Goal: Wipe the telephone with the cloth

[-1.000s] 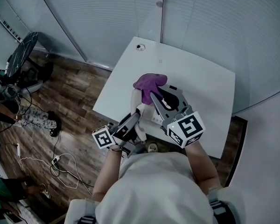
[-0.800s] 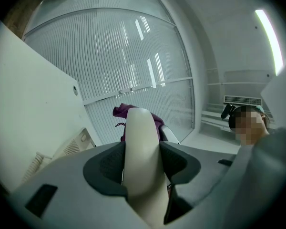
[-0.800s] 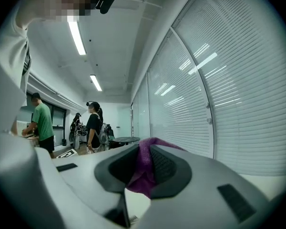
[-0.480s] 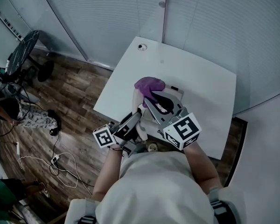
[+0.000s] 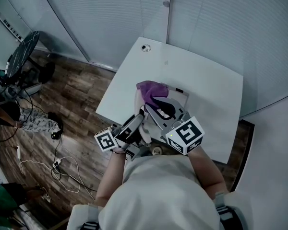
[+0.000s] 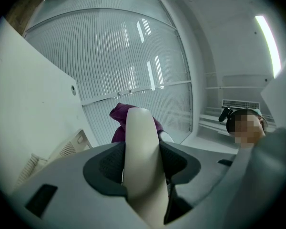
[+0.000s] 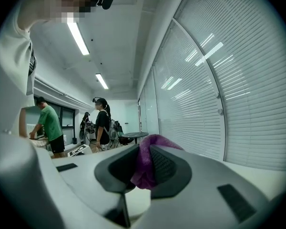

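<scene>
The cream telephone handset (image 5: 139, 105) is lifted off the table, and my left gripper (image 5: 137, 120) is shut on it; in the left gripper view the handset (image 6: 140, 151) fills the gap between the jaws of my left gripper (image 6: 142, 165). My right gripper (image 5: 154, 105) is shut on the purple cloth (image 5: 150, 89), which lies against the far end of the handset. In the right gripper view the cloth (image 7: 146, 162) is pinched between the dark pads of my right gripper (image 7: 143, 170). The telephone base (image 5: 180, 96) sits on the white table (image 5: 206, 80), partly hidden behind the right gripper.
A cable grommet (image 5: 144, 47) sits at the table's far corner. Window blinds run along the far side. A floor fan (image 5: 22, 55) and cables (image 5: 62, 166) lie on the wooden floor at left. Two people (image 7: 50, 125) stand across the room near a round table (image 7: 133, 136).
My right gripper has drawn the cloth a little nearer and to the left along the handset, and the cloth looks more bunched. The left gripper has kept still with the handset.
</scene>
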### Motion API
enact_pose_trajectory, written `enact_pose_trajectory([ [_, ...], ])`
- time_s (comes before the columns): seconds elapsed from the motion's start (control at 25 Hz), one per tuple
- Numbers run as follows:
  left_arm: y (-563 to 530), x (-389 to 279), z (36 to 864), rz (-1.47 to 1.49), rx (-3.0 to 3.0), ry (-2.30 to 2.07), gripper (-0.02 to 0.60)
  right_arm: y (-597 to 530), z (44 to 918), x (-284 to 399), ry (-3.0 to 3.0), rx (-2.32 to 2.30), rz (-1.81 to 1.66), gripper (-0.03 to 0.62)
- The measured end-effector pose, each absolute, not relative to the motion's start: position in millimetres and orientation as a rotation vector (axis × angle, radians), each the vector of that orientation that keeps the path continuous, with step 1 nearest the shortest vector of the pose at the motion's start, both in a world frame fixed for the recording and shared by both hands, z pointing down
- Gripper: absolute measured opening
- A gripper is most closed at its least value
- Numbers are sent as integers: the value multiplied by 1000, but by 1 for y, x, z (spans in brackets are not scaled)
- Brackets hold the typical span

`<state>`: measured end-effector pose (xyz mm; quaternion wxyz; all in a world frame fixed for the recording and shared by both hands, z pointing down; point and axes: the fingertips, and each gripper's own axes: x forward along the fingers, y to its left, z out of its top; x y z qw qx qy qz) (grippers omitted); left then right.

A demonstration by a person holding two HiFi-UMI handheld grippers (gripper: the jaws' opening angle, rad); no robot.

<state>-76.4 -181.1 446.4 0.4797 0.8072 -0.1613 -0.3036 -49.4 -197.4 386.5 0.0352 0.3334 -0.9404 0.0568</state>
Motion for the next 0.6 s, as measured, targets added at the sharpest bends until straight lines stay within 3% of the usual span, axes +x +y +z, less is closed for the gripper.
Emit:
enact_pose_trajectory([
  [0.6, -190, -83, 440, -779, 1965, -390, 221, -189, 400, -59, -2881, 953, 215, 80],
])
